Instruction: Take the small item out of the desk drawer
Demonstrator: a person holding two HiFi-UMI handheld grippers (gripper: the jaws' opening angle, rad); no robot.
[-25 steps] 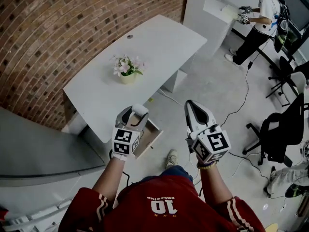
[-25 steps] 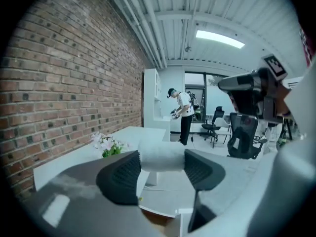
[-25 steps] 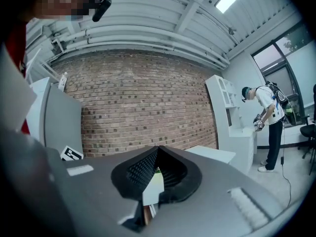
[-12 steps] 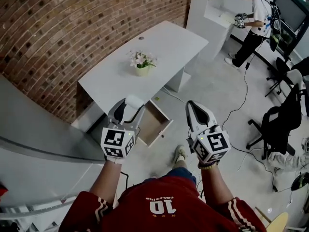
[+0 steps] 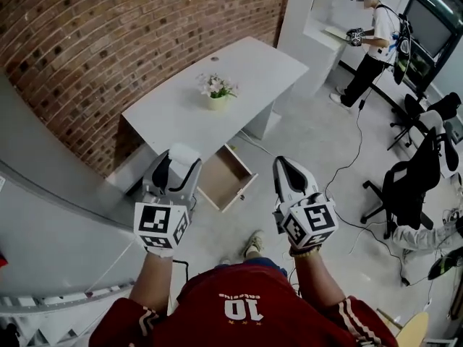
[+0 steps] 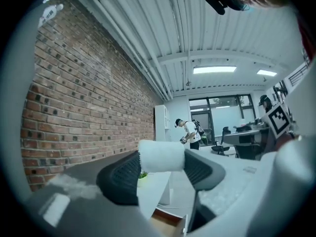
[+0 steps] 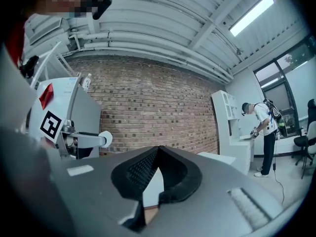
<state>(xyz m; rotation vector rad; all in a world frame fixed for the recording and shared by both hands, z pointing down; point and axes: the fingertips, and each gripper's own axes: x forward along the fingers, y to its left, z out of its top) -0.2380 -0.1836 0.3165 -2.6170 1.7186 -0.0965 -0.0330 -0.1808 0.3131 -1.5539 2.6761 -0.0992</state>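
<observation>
brick wall [image 5: 108,42] fills the upper left of the head view. at lower left of centre my left gripper [image 5: 179,168] is held level, jaws spread wide and pinching the small white roll [image 6: 161,155] between the pads. in the left gripper view the roll sits at the very tips, its long axis lying crosswise from the left jaw to the right jaw, one flat end against each pad. it is up in the air, clear of the drawer and of the floor.

just right of that gripper the desk drawer [image 5: 226,178] stands pulled out, its wooden inside showing; i cannot make out anything in it. above it, towards the upper middle, the white surface [image 5: 173,114] carries a small pot of flowers [image 5: 217,90].

right of centre my right gripper [image 5: 288,168] also points level, its jaws pressed together at the tips with nothing between them.

at the right edge stands a black office chair [image 5: 409,186], and in the upper right corner a person [image 5: 370,40] bends over a white counter [image 5: 322,29].
</observation>
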